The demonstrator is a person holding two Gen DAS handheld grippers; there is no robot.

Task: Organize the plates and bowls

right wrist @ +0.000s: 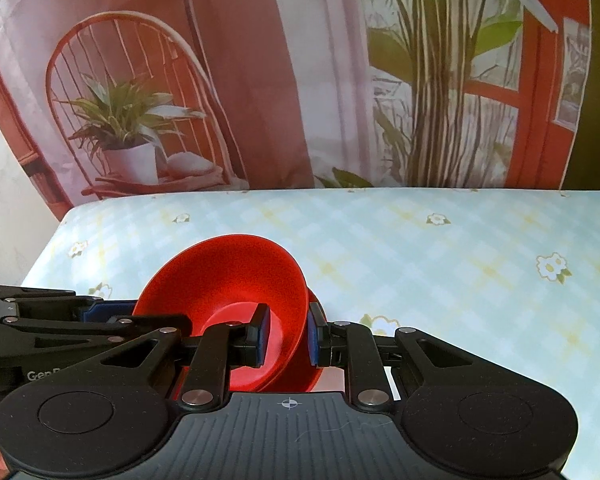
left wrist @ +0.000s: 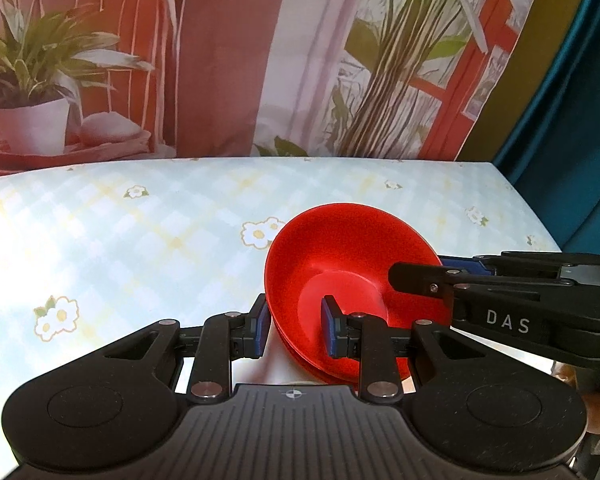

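A red bowl sits tilted on top of other red dishes near the table's front edge; it also shows in the right wrist view. My left gripper straddles the bowl's left rim, one finger inside and one outside, with a gap to the rim. My right gripper straddles the right rim the same way. The right gripper also shows in the left wrist view, and the left gripper in the right wrist view.
The table has a pale blue checked cloth with daisies. A printed backdrop with plants and a red chair hangs behind. A teal curtain hangs at the right. A white patch lies under the dishes.
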